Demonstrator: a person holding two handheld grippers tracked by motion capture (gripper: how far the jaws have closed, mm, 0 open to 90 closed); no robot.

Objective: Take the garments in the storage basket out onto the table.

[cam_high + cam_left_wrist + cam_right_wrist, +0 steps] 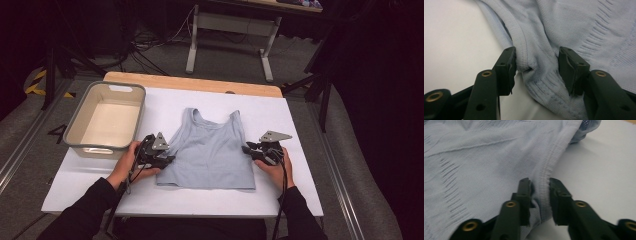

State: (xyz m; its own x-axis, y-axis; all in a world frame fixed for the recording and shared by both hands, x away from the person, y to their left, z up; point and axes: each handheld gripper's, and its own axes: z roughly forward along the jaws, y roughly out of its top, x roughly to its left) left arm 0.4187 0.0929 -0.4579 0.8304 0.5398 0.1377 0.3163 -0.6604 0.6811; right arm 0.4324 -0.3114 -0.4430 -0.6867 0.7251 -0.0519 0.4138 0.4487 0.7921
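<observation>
1. Up top, from the high view, my one pale blue tank top [206,152] lies flat on the white table [295,125], straps pointing away from me. I count two grippers, one at each side edge of the top: my left gripper [159,156] at its left edge, my right gripper [259,150] at its right edge. I hold them level with each other so that, I judge, both sides can be lifted or folded evenly. One grey bin [106,120] stands to the left of the top and has nothing in it; I judge it is waiting to receive the garment.

2. Next, the left gripper view: my left gripper [537,67] has its jaws half apart around a bunched ribbed edge of the tank top [564,30]. One pad touches the fold, the other stands clear, so nothing is pinched yet.

3. Last, the right gripper view: my right gripper [540,195] has its jaws narrowed around the ribbed side hem of the tank top [486,157]. Whether they pinch it I cannot tell.
</observation>
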